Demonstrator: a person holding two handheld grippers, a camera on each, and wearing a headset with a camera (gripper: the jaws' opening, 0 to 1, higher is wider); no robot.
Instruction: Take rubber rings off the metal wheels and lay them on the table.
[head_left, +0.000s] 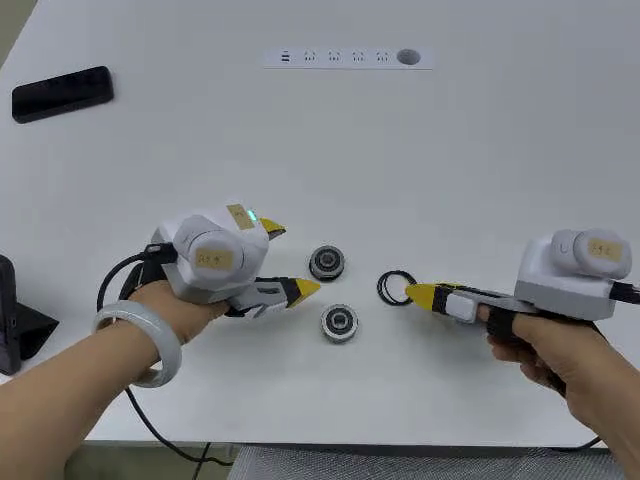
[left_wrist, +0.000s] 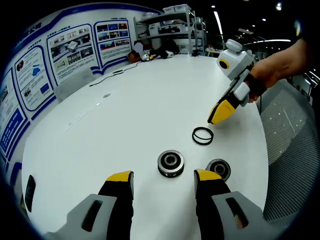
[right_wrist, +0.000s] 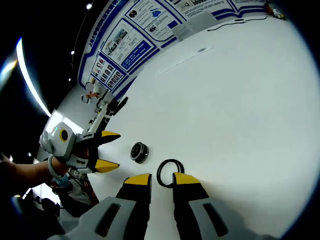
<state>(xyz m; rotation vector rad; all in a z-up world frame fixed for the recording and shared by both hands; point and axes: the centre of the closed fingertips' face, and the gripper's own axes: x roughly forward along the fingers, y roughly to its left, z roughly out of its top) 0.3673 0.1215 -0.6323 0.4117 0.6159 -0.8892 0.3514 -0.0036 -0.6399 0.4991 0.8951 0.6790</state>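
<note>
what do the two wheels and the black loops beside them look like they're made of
The far wheel and the near wheel look like metal: grey rims with a dull shine around darker centres. The black rings look like rubber: thin, matte, no glint, lying flat on the table. The table's smooth white top may be laminate, though that is a guess.

This looks like an office or lab meeting room. The broad white counter (head_left: 450, 180) is long with rounded ends, and a strip of power sockets (head_left: 348, 58) is set flush into its top. Blue-and-white information posters (left_wrist: 75, 52) line the curved wall. Metal shelving (left_wrist: 172, 22) stacked with boxes stands at the far end, under bright ceiling lights (left_wrist: 218, 20).
</note>
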